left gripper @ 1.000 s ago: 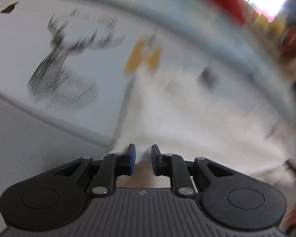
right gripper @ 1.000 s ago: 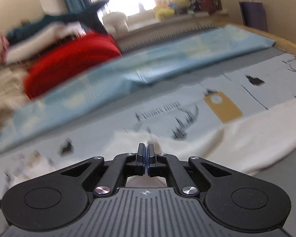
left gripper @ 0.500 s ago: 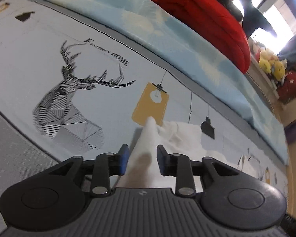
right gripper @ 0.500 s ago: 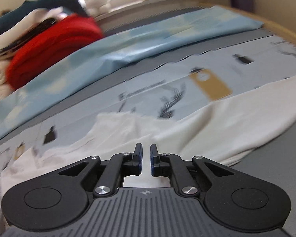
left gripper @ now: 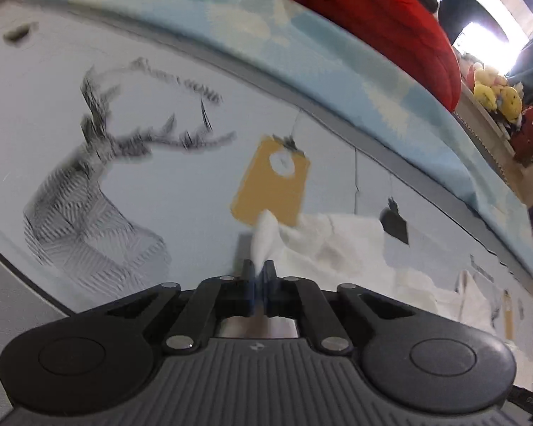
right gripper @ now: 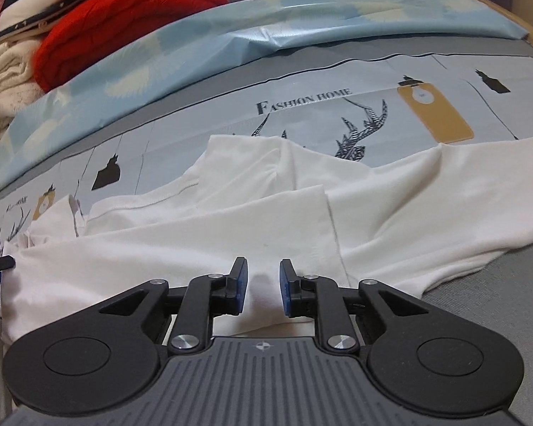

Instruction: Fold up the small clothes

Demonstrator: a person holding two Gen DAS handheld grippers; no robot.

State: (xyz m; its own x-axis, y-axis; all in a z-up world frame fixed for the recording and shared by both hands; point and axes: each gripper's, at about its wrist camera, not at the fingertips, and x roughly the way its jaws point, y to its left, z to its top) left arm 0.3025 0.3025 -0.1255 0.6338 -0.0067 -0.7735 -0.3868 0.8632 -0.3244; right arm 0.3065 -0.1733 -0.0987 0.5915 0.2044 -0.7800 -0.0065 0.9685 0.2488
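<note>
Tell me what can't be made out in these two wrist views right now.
- Left wrist: the deer print and its lettering are motion-blurred.
- Left wrist: the white garment runs under the left gripper, hiding the pinched edge.
- Right wrist: the right gripper body covers the garment's near hem.
- Right wrist: the frame edge crops the clothes pile.

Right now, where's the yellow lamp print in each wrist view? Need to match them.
Left wrist: yellow lamp print at centre, just past the pinched tip of the white shirt.
Right wrist: yellow lamp print upper right, beyond the shirt.
Shared landmark: red bundle on the blue sheet's far side.
</note>
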